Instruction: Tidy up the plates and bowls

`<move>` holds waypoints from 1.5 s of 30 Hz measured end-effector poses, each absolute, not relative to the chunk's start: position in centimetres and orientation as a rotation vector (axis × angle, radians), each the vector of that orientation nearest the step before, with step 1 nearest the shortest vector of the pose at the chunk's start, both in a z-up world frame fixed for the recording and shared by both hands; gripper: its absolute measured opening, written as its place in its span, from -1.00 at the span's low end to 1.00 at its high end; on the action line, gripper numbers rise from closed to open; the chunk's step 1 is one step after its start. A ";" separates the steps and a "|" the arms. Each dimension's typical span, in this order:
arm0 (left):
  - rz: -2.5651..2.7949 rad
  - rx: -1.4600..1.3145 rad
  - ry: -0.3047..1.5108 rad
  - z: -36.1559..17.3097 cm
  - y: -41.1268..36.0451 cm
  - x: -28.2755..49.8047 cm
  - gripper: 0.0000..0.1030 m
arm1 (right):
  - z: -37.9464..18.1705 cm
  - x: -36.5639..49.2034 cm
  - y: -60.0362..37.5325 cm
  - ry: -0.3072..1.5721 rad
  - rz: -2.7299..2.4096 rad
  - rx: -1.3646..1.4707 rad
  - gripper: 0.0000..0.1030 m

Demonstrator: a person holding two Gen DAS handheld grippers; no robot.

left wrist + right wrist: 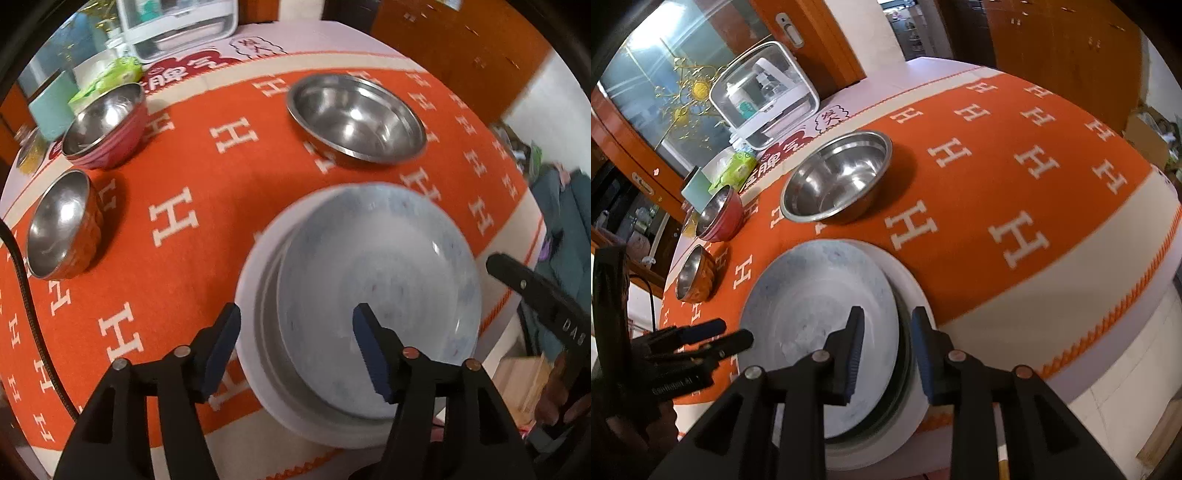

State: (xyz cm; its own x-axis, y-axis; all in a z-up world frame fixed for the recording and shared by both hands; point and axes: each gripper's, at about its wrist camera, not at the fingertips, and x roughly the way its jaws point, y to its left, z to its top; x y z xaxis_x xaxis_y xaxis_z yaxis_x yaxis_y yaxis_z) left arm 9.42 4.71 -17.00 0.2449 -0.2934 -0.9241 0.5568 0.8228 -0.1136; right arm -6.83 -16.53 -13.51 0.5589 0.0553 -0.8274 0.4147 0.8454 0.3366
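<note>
Sitting off-centre on the white plate (255,280), the blue plate (376,280) could slide; both claws (295,343) (886,332) gape, gripping nothing.

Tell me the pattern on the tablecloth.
The tablecloth is orange with repeated white H letters and a cream border, clearest in the right wrist view.

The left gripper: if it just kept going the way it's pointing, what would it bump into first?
Most likely the blue-grey plate stacked on the white plate. The left gripper points steeply down with its open jaws astride the stack's near-left rim; exact depth is hard to judge.
</note>
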 end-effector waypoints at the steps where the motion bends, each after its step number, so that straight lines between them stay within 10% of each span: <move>1: -0.574 0.245 1.189 -16.7 4.6 9.8 0.30 | -13.4 -6.5 -16.7 0.967 -0.216 0.537 -0.48; 12: -0.493 0.179 1.145 -14.2 1.5 12.2 0.53 | -11.3 -3.0 -19.9 0.943 -0.097 0.450 -0.11; 45: -0.278 0.076 1.198 -17.4 -5.5 19.3 0.55 | -13.7 7.6 -24.1 0.906 0.197 0.247 -0.10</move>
